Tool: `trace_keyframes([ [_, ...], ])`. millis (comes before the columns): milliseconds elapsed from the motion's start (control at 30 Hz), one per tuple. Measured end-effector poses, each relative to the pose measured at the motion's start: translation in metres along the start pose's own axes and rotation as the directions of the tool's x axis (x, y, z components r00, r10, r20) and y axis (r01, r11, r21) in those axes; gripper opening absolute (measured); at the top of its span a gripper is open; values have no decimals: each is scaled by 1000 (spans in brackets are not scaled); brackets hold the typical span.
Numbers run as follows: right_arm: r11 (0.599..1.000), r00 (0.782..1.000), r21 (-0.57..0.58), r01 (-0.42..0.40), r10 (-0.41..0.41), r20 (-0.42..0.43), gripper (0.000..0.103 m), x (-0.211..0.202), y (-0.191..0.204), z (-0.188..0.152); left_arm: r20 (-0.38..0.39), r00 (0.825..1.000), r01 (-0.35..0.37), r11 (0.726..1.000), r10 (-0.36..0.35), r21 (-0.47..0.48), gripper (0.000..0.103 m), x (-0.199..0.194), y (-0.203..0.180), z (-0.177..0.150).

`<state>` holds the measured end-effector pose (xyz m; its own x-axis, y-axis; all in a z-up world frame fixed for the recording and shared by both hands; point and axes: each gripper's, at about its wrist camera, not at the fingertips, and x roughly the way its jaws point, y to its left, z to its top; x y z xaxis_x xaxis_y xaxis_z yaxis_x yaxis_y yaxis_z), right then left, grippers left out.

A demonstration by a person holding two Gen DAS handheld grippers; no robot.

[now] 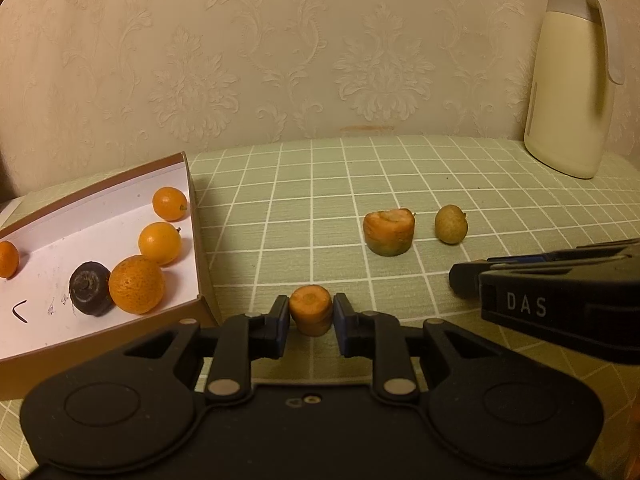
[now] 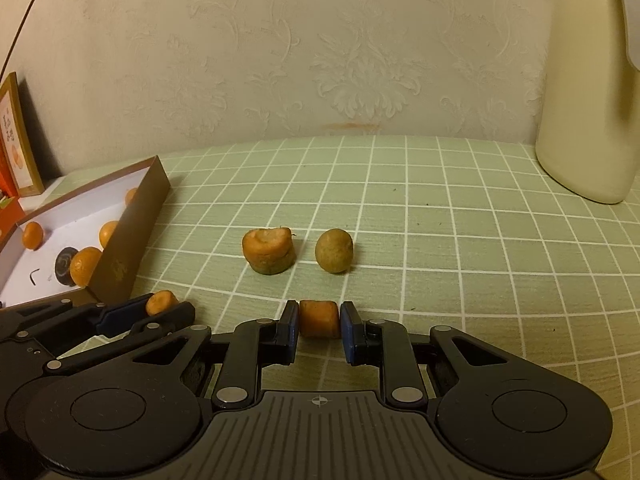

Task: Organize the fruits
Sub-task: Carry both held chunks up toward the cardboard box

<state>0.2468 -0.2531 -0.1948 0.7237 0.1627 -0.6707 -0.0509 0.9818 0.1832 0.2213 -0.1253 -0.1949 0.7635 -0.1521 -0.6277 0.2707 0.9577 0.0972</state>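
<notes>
The left gripper [image 1: 311,316] has its two black fingers with blue pads [image 1: 283,314] clamped on a small orange carrot stub with a round cut face [image 1: 311,314], one pad on each side. The stub stands upright between the fingertips, its cut face upward, and rises a little above the pads. Its skin is dull orange and slightly wrinkled.

The right gripper [image 2: 319,320] is likewise closed on a short orange carrot chunk lying on its side [image 2: 319,319], which fills the gap between the blue pads [image 2: 348,326] at the very tips. This chunk is barrel-shaped and smooth-sided.

Ahead of the right fingers, on the pale green checked tablecloth [image 2: 440,240], sit a wider orange carrot piece with a greenish base [image 2: 269,251] and, just to its right and apart from it, a round brownish-green fruit [image 2: 334,255].

To the left of the left fingers stands a shallow brown cardboard box with a white inside [image 1: 120,216]. In it lie four small orange citrus fruits [image 1: 137,284] and a dark round disc [image 1: 90,289], which touches the nearest fruit. Far ahead to the right of both grippers stands a cream plastic jug with a grey handle [image 1: 568,92].
</notes>
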Motion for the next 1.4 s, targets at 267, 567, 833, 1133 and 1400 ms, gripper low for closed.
trace_keyframes([
  [267, 1000, 1000, -6, -6, 6, -1, 23, -3, 5, -1, 8, 1000, 18, 1000, -18, -5, 12, -4, 3, 1],
  [567, 1000, 999, -15, -8, 9, 39, 23, -25, 8, 1, 36, 999, 23, 1000, -23, -15, 12, -24, 5, 9],
  [833, 999, 994, -36, -21, 24, 109, 23, -64, 19, 5, 86, 996, 31, 999, -29, -19, 12, -60, 16, 13],
  [1133, 998, 985, -45, -50, 57, 160, 22, -96, 37, 1, 123, 992, -25, 999, 30, -41, 13, -92, 45, 11],
  [1400, 985, 969, -103, -137, 155, 191, 22, -110, 81, -3, 129, 986, -92, 990, 106, -110, 13, -121, 84, 6],
])
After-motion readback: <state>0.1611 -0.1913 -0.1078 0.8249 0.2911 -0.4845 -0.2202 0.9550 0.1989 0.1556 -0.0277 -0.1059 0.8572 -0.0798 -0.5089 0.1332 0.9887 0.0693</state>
